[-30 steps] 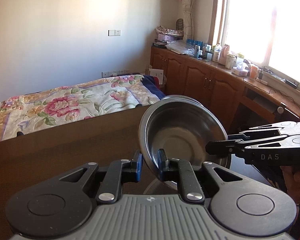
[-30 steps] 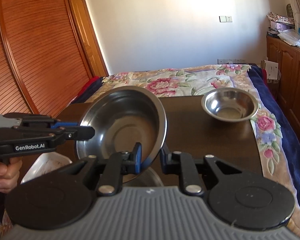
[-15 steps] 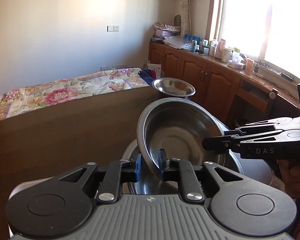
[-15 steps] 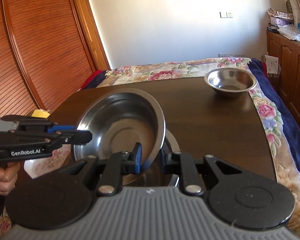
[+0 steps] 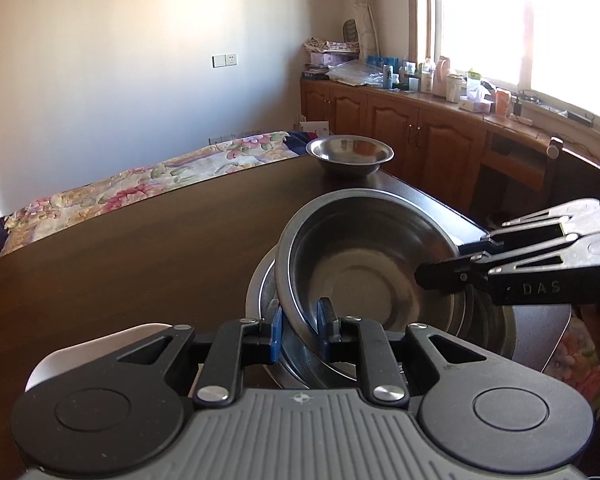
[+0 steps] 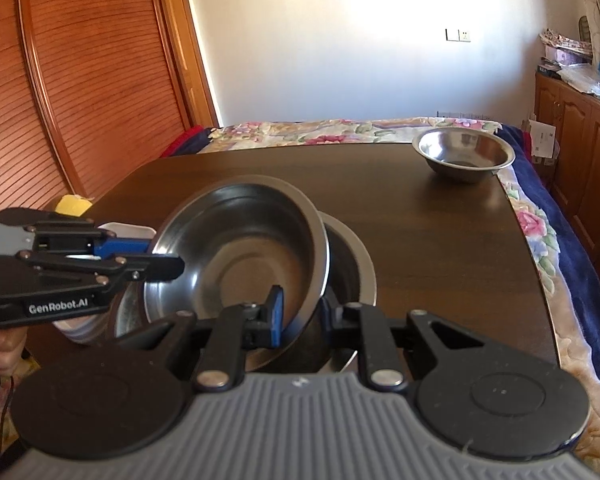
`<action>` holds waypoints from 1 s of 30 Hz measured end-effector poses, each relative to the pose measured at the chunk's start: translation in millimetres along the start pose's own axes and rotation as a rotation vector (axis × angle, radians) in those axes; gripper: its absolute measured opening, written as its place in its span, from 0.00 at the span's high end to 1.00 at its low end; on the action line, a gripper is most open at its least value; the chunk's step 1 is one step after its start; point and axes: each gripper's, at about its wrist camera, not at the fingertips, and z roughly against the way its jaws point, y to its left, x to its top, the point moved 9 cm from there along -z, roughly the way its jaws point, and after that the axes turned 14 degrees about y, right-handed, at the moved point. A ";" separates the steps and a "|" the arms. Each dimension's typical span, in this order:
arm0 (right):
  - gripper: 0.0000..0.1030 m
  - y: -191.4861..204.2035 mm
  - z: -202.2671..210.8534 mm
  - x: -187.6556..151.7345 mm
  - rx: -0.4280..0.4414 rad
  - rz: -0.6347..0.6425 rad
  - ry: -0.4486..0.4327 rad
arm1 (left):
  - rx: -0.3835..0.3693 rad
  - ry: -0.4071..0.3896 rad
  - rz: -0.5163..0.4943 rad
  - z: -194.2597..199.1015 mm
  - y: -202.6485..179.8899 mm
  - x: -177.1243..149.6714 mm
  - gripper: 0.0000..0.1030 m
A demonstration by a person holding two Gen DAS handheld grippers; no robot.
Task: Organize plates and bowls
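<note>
A steel bowl [image 5: 364, 276] [image 6: 244, 256] hangs tilted, low over a stack of steel bowls [image 5: 260, 292] [image 6: 356, 264] on the dark wooden table [image 5: 140, 248] [image 6: 420, 232]. I cannot tell whether it touches the stack. My left gripper [image 5: 298, 328] [image 6: 160, 264] is shut on one side of its rim. Across from it, my right gripper [image 6: 300, 316] [image 5: 440, 280] is shut on the opposite side. A smaller steel bowl [image 5: 350, 154] [image 6: 466, 152] stands alone at the table's far right corner.
A white dish [image 6: 128, 230] [image 5: 60, 356] lies beside the stack on the left gripper's side, with a yellow object [image 6: 74, 204] beyond it. A flowered bedspread [image 5: 140, 184] lies past the table. Wooden cabinets [image 5: 420, 136] line the window wall.
Both grippers have carried the bowl down from mid-air, level with the bed, to just over the stack. Each keeps its hold on the rim.
</note>
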 end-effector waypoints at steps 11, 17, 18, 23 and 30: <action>0.88 9.4 0.3 -0.3 -0.140 0.139 0.001 | -0.006 0.015 -0.001 -10.3 0.5 -2.8 0.82; 0.88 9.5 -2.2 4.2 -0.157 0.136 -0.011 | -0.018 -0.014 0.034 -3.5 6.8 -1.2 0.83; 0.88 9.6 -2.7 4.8 -0.158 0.135 -0.013 | -0.028 -0.020 0.051 -1.3 8.9 -1.1 0.83; 0.88 10.2 -5.9 6.3 -0.150 0.123 -0.022 | -0.046 -0.048 0.090 7.5 11.7 -5.2 0.83; 0.88 9.9 -7.3 8.3 -0.122 0.092 -0.045 | -0.034 -0.074 0.100 16.3 14.0 -5.1 0.83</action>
